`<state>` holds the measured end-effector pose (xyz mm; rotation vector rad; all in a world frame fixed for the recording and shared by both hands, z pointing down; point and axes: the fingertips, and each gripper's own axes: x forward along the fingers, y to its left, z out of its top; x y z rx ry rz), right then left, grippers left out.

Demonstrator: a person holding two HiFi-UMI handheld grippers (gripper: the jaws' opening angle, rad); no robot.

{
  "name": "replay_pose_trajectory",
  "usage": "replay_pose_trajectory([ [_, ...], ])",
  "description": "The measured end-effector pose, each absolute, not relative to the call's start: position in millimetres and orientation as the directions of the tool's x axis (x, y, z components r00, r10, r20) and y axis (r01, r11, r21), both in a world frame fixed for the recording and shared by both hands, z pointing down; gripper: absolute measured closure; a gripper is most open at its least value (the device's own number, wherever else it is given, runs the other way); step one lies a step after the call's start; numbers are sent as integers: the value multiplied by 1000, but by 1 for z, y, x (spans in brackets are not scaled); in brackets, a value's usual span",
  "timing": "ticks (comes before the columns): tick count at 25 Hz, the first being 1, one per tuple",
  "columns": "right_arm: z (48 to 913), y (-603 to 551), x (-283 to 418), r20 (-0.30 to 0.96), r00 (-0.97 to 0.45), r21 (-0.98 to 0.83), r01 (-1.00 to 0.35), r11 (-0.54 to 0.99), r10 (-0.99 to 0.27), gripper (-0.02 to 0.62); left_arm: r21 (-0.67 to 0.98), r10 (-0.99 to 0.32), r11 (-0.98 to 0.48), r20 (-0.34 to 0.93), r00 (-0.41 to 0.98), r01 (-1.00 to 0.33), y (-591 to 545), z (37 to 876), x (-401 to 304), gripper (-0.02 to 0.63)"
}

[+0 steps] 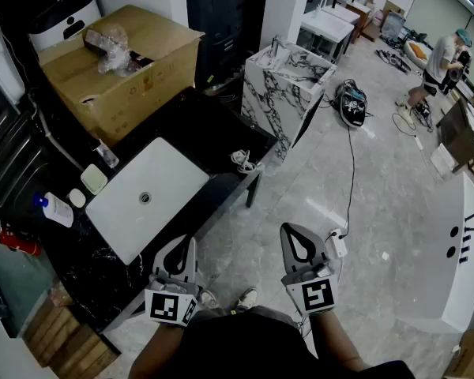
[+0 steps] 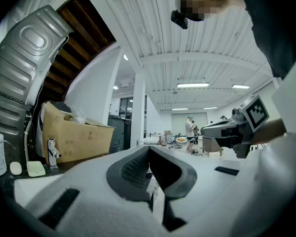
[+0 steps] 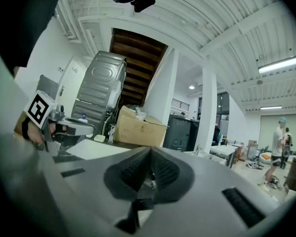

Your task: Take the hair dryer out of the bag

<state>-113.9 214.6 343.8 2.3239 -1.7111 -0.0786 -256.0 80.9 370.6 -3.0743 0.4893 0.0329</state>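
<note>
both grippers low in front of me, over floor. left gripper (image 1: 190, 243) (image 2: 149, 147): jaws clenched, nothing between. right gripper (image 1: 287, 229) (image 3: 150, 150): pads pressed together, empty too. just beyond left one, white sink (image 1: 170, 170) set in black counter (image 1: 213, 136); soap bottle (image 1: 55, 209) at counter's left edge. cardboard box (image 1: 130, 81) at counter's far end; clear plastic bag (image 1: 110, 50) lies mid-top on box, brownish thing (image 1: 96, 39) inside (hair dryer? i can't tell). marbled block (image 1: 284, 85) past counter's right corner. person (image 1: 442, 54) far off.
</note>
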Motion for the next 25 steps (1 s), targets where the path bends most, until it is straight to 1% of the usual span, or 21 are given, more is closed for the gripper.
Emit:
replay_pose_trajectory([
  [3,346,221,-115,116,267,183,-952,-244,-957,583,-29,-319,-947,-29,947,-320,88,368,-254,584],
  [5,355,222,-123,144,171,116,-981,-155,-975,583,-32,-327,-944,-29,945,-328,94,367,-252,584],
  [7,367,227,-131,172,94,90,-993,-80,-981,583,-36,-335,-941,-26,942,-336,99,369,-251,584],
  [10,388,234,-136,216,63,102,-994,-42,-974,583,-36,-340,-940,-6,940,-340,107,377,-248,584],
  [12,396,234,-139,224,44,92,-995,-24,-974,583,-38,-334,-942,17,942,-333,112,384,-247,584],
  [18,424,233,-125,268,42,48,-998,-30,-962,583,-15,-314,-949,53,948,-314,110,406,-223,584],
  [22,435,233,-105,289,68,101,-994,-40,-955,583,29,-273,-961,77,959,-276,99,424,-190,584],
  [25,439,230,-79,317,103,99,-992,-75,-943,583,53,-259,-964,63,964,-262,83,424,-160,584],
])
